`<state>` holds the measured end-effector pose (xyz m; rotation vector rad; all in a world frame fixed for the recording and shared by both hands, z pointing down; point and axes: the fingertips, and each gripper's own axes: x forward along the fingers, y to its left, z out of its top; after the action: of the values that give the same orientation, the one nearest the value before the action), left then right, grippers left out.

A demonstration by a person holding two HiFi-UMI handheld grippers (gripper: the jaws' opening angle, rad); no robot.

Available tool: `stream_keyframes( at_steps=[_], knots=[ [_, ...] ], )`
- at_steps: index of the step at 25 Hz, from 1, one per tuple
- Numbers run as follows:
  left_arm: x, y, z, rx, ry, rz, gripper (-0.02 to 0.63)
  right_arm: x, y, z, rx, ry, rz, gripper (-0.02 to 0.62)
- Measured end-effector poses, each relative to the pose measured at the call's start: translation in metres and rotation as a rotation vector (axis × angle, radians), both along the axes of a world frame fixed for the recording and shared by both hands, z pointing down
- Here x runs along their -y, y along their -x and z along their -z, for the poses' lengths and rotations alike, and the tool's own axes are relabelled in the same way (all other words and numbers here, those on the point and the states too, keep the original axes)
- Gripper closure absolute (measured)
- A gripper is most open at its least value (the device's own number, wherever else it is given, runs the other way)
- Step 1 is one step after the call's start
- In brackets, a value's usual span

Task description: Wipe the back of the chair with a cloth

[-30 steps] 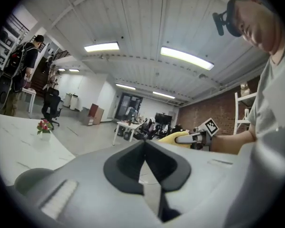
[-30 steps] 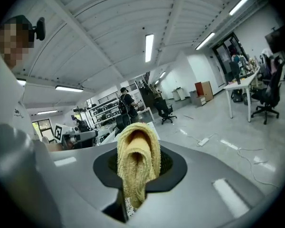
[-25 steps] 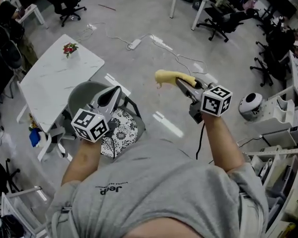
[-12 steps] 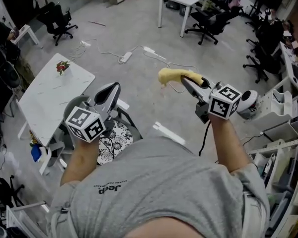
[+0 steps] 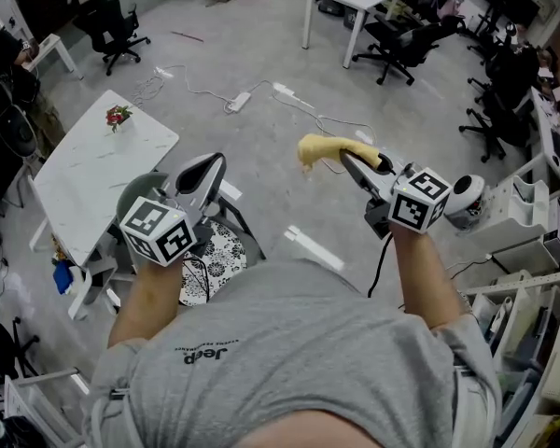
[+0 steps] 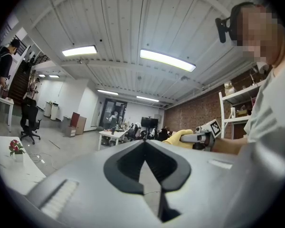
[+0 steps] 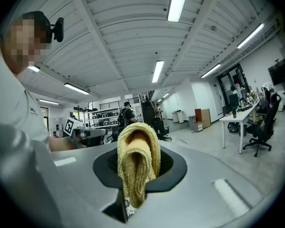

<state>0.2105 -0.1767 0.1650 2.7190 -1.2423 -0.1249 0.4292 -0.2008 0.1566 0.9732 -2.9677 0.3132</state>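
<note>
My right gripper [image 5: 347,158] is shut on a yellow cloth [image 5: 325,147], held up in the air right of centre. In the right gripper view the folded cloth [image 7: 137,163] fills the gap between the jaws and hangs over their tips. My left gripper [image 5: 208,163] is shut with nothing in it, its jaws meeting at the tip [image 6: 143,143]. It hovers above the grey chair [image 5: 136,190], whose patterned seat cushion [image 5: 220,258] shows below it. The chair back is partly hidden by the left gripper. The cloth [image 6: 176,137] is well apart from the chair.
A white table [image 5: 91,177] with a small pot of red flowers [image 5: 119,117] stands left of the chair. Power strips and cables [image 5: 261,93] lie on the floor ahead. A round white device [image 5: 469,197] and shelving sit at the right; office chairs [image 5: 401,35] and a desk stand behind.
Both grippers stay raised in almost the same pose, the cloth still in the right one. The head view has shifted a little, so the room appears slightly displaced.
</note>
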Motion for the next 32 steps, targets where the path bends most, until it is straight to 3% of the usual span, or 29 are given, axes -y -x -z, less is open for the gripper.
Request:
stream_keyframes(
  at_steps=[32],
  knots=[
    [-0.001,-0.001,-0.003,-0.012,0.002,-0.021,0.575,-0.001,-0.003,0.007,-0.042,-0.067,-0.033,0.548]
  ],
)
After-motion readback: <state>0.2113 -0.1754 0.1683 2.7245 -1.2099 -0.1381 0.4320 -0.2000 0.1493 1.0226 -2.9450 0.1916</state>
